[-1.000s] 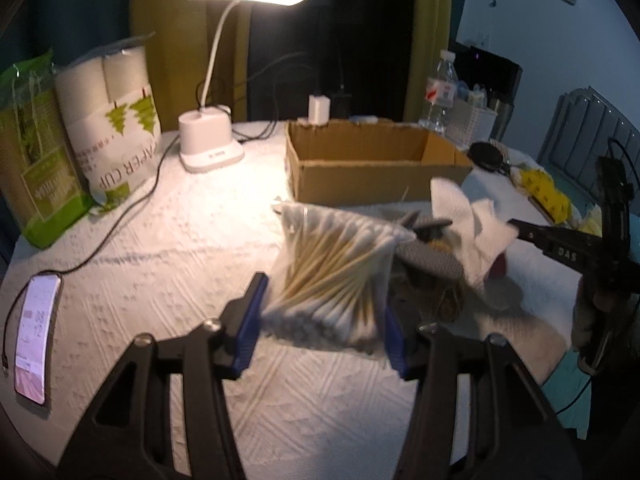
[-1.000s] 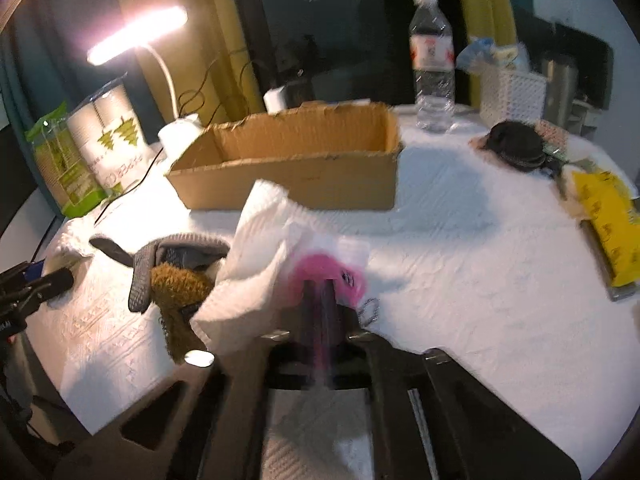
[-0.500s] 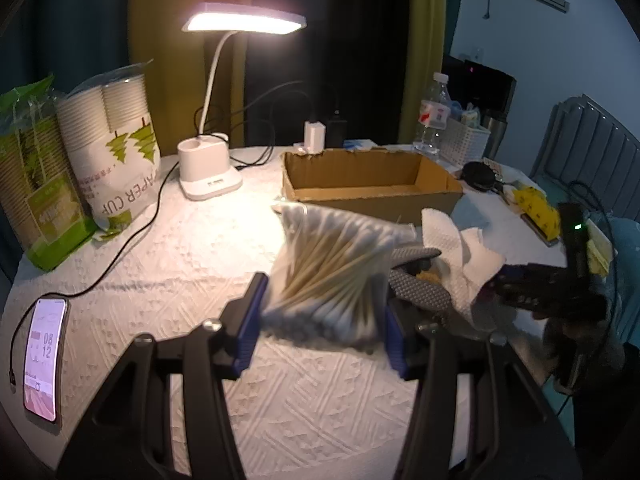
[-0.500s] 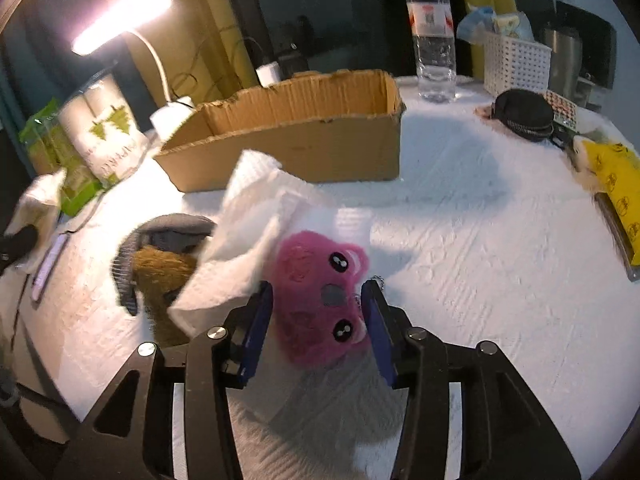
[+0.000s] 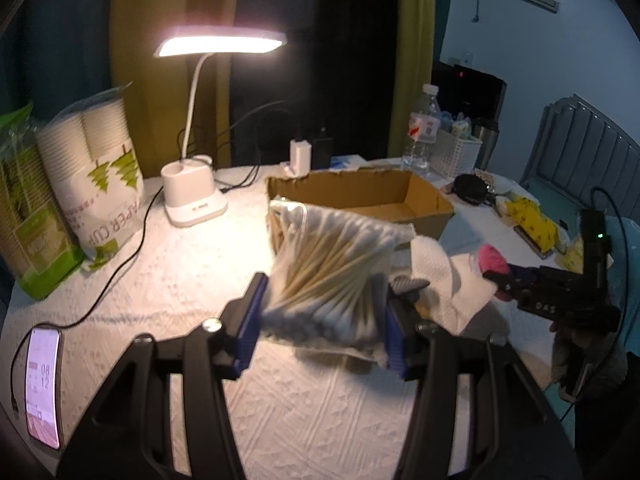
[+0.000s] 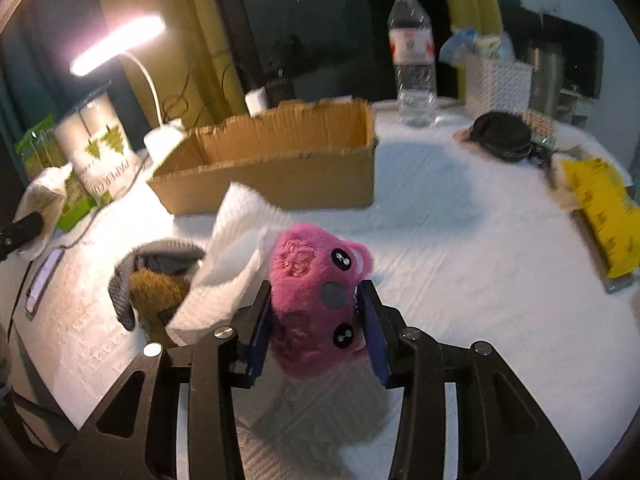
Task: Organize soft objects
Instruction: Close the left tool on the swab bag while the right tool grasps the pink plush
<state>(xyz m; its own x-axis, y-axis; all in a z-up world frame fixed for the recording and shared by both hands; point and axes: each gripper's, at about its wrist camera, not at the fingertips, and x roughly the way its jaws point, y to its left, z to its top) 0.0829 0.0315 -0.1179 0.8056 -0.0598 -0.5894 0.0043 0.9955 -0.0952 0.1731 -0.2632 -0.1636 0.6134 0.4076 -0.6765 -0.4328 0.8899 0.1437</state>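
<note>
My left gripper (image 5: 324,312) is shut on a clear bag of cotton swabs (image 5: 336,264) and holds it above the white tablecloth, in front of the open cardboard box (image 5: 440,204). In the right wrist view my right gripper (image 6: 316,312) has a pink plush toy (image 6: 312,280) between its blue pads. Its jaws are closing and both pads touch the fur. A crumpled white paper towel (image 6: 232,240) lies against the plush on the left. Left of the towel lie a grey glove (image 6: 160,252) and a brown fuzzy thing (image 6: 156,292). The box (image 6: 280,176) stands behind them.
A lit desk lamp (image 5: 196,200), packs of paper cups (image 5: 100,184) and a phone (image 5: 42,388) on a cable fill the left side. A water bottle (image 6: 412,60), white basket (image 6: 496,80), black pouch (image 6: 500,136) and yellow packet (image 6: 600,208) stand at the right.
The right gripper went from shut against the towel to open around the pink plush, then narrowed onto it. The left gripper rose a little with the bag of swabs.
</note>
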